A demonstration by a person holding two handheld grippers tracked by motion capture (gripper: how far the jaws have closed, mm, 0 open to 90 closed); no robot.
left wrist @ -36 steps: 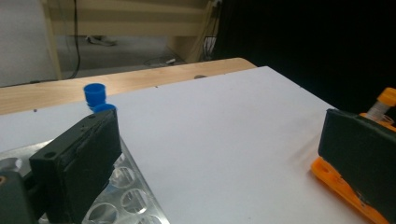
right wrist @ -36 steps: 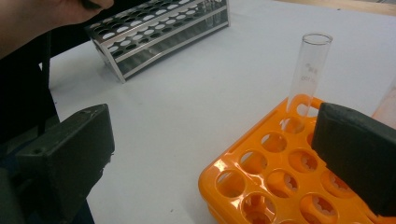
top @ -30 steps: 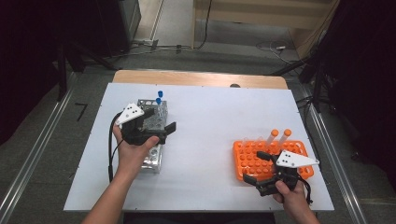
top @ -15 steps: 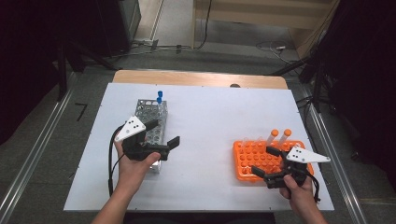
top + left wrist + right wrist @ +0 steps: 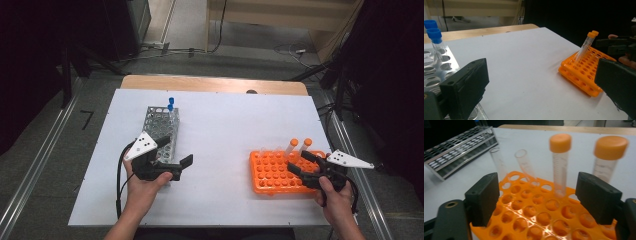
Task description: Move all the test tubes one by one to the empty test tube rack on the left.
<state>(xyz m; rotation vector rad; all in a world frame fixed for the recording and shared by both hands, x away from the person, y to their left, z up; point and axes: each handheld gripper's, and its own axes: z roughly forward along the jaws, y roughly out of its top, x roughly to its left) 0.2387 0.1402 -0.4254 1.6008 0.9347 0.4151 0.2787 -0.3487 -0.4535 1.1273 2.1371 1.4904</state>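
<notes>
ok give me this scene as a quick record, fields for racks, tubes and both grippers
orange rack: on the white table, in front of the right gripper
orange-capped tubes: two, standing in the orange rack's far row
uncapped tubes: two, leaning in the same rack
metal rack: by the left gripper, holds two blue-capped tubes at its far end
left gripper: open, nothing between the jaws
right gripper: open over the orange rack, jaws have just been closing, nothing gripped
</notes>
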